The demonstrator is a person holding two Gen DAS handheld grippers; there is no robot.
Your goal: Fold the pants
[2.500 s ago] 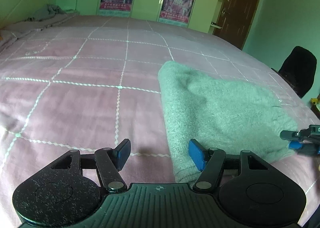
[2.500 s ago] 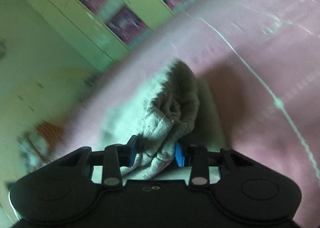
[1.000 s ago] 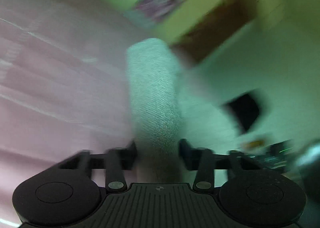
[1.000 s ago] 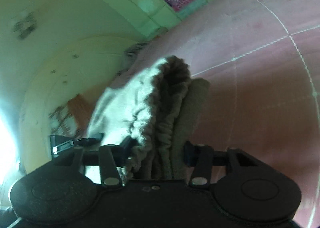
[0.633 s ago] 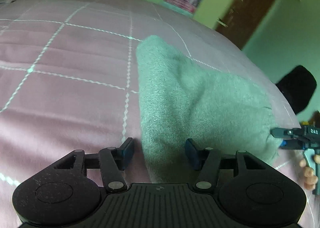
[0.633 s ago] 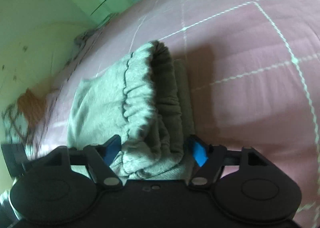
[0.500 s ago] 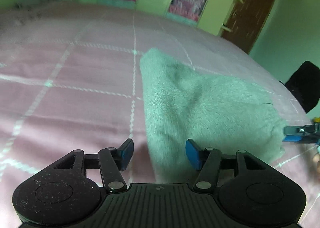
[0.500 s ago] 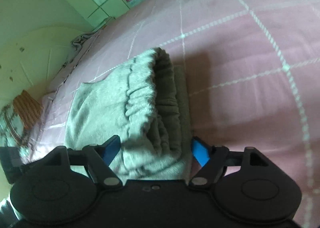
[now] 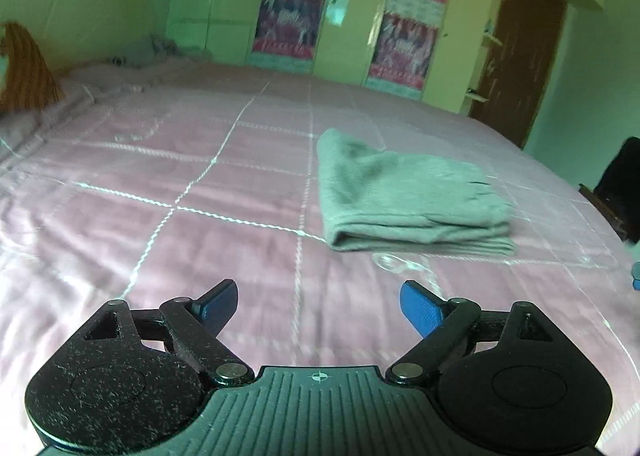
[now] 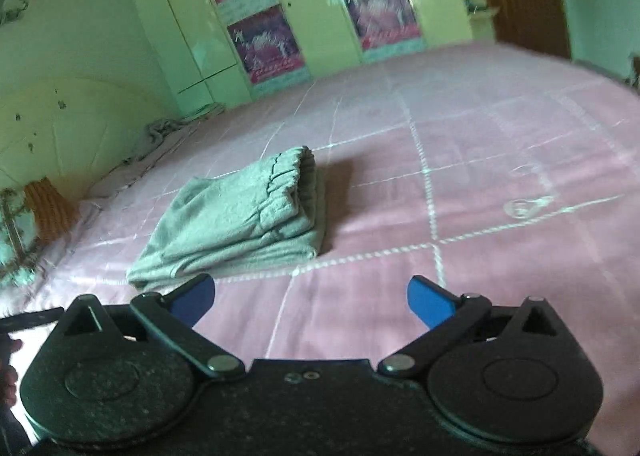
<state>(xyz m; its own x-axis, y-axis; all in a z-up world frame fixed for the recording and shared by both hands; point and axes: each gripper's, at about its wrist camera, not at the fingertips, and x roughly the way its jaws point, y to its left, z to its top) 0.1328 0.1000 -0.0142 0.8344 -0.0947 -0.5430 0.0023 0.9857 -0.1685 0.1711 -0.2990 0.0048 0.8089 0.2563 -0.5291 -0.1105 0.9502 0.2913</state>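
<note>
The grey pants [image 9: 404,195] lie folded in a flat stack on the pink bedspread [image 9: 200,223]. In the right wrist view the pants [image 10: 240,219] show their elastic waistband on top, toward the far end. My left gripper [image 9: 318,306] is open and empty, held back from the pants, which lie ahead and to its right. My right gripper [image 10: 310,302] is open and empty, held back from the pants, which lie ahead and to its left.
The bed is wide, with white grid lines. A cream wardrobe with posters [image 9: 296,23] stands behind it, and a brown door [image 9: 516,55] at the right. A rumpled grey cloth [image 9: 148,49] lies at the far left. A black chair [image 9: 620,183] stands past the bed's right edge.
Both grippers let go of the pants, opened wide and drew back. The pants now lie folded on the bed, away from both grippers.
</note>
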